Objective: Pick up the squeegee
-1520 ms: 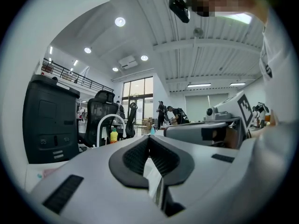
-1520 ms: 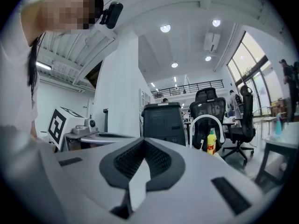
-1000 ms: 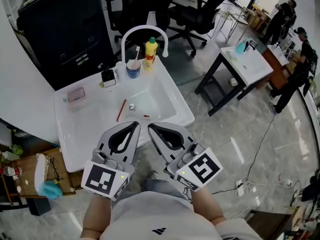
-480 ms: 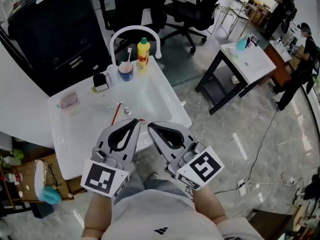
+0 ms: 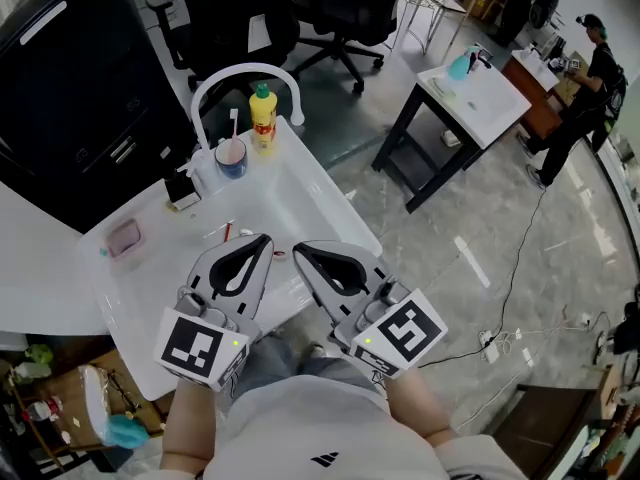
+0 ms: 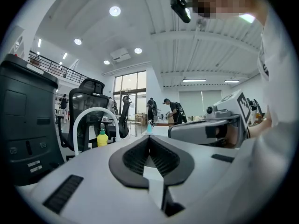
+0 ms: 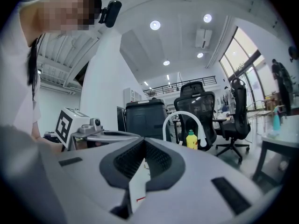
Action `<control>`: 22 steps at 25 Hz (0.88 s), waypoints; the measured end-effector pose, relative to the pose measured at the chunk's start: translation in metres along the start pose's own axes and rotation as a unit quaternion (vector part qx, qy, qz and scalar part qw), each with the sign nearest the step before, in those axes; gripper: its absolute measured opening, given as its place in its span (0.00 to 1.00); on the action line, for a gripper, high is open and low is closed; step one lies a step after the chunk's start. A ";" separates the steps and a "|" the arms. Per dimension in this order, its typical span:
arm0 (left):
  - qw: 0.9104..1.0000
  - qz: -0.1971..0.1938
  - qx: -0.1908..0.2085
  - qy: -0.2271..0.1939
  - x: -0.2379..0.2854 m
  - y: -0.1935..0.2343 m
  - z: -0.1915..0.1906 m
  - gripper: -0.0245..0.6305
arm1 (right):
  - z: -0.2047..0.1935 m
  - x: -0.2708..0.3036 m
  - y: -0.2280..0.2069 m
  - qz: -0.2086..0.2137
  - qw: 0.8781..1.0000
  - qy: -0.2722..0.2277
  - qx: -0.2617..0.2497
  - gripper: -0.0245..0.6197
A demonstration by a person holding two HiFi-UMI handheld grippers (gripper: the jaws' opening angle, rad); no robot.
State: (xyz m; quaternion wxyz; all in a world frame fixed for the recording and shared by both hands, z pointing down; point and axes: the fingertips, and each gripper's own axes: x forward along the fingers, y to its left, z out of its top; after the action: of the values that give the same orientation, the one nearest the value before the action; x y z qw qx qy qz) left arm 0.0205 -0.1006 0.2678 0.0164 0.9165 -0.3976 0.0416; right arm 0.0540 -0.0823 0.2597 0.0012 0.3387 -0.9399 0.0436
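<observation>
A white sink stands in front of me in the head view. In its basin lies a thin red-handled thing, too small to tell whether it is the squeegee. My left gripper and right gripper are held side by side over the sink's near edge, pointing level at the basin. Both are shut, with nothing between the jaws. The left gripper view shows its pads meeting at the tip, and the right gripper view shows the same for its own.
On the sink's far rim are a white arched faucet, a yellow bottle, a cup with a toothbrush and a pink soap dish. Black office chairs stand behind. A second white table and people are at right.
Both grippers have come forward, still shut; their tips now sit over the sink's near edge. The sink has slid left and nearer in the head view.
</observation>
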 end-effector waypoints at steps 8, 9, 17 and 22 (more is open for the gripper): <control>0.996 -0.078 0.009 0.032 0.020 0.027 -0.015 0.06 | -0.006 0.024 -0.016 -0.048 0.999 0.008 0.017 0.05; 0.996 -0.086 0.009 0.035 0.023 0.031 -0.017 0.06 | -0.008 0.027 -0.018 -0.054 0.998 0.010 0.018 0.05; 0.985 -0.153 0.020 0.081 0.039 0.048 -0.053 0.06 | -0.020 0.044 -0.031 -0.090 0.995 0.031 0.025 0.05; 0.977 -0.182 0.023 0.110 0.045 0.057 -0.080 0.06 | -0.028 0.055 -0.036 -0.103 0.993 0.047 0.032 0.05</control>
State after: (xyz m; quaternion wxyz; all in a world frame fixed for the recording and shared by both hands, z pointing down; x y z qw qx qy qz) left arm 0.0048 -0.1676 0.3511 0.0465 0.9634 -0.2189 0.1477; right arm 0.0342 -0.1426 0.2926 0.0391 0.4312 -0.8970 0.0886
